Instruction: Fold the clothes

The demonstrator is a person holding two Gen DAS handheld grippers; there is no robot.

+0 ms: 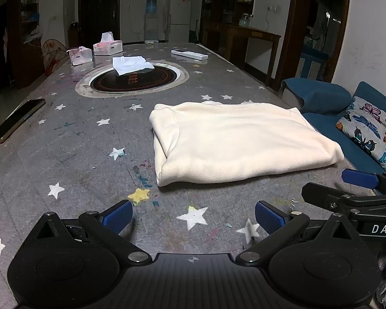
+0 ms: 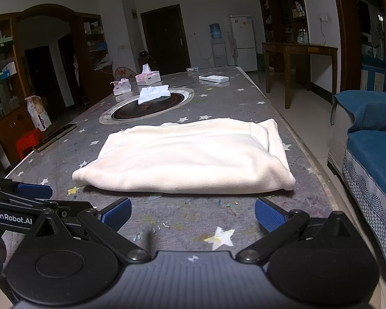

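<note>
A cream garment (image 1: 239, 139) lies folded into a flat rectangle on the grey star-patterned table (image 1: 77, 154). In the right wrist view the garment (image 2: 187, 154) sits just ahead of my right gripper. My left gripper (image 1: 193, 216) is open and empty, above the table short of the garment's near left corner. My right gripper (image 2: 193, 213) is open and empty, a little short of the garment's near edge. Each gripper shows at the edge of the other's view: the right one (image 1: 360, 180) and the left one (image 2: 25, 193).
A round inset cooktop (image 1: 133, 77) with a white cloth (image 1: 131, 64) on it lies mid-table. Two tissue boxes (image 1: 108, 46), a white remote (image 1: 190, 54) and a phone (image 1: 18, 119) lie on the table. A blue sofa (image 2: 373, 149) stands right of the table.
</note>
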